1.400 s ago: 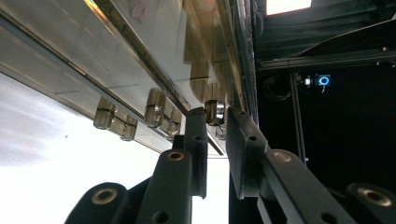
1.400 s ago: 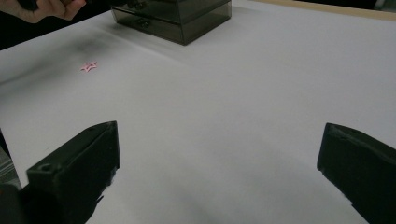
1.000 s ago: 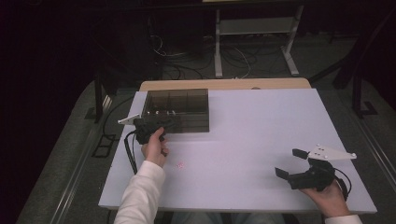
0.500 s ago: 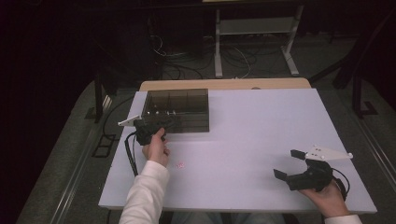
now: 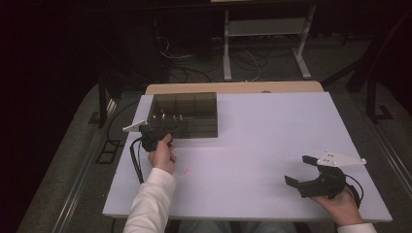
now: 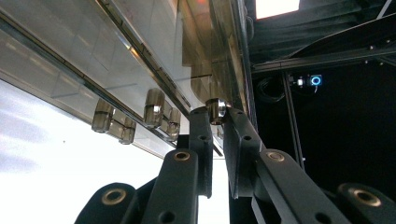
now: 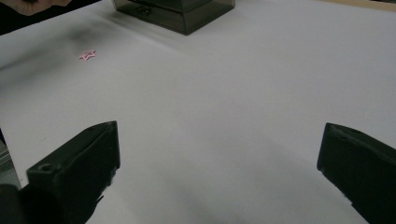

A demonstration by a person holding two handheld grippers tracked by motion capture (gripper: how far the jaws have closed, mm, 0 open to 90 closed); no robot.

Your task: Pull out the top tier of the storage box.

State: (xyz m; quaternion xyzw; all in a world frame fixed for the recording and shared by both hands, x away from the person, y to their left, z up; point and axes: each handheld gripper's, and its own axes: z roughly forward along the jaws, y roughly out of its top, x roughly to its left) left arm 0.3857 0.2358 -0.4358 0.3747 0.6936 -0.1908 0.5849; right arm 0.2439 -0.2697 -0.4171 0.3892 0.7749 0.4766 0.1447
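The left claw (image 6: 215,122) is nearly closed, its tips pinching a small metal latch knob (image 6: 215,109) on the front wall of the smoked plastic compartment box (image 5: 194,127), which sits at the back left of the white desk (image 5: 272,145); the step in hand looks like undoing the latch to open the lid. The right claw (image 5: 307,171) rests wide open and empty at the desk's near right, well apart from the box. Next, the left likely must pull or lift the knob without sliding the box.
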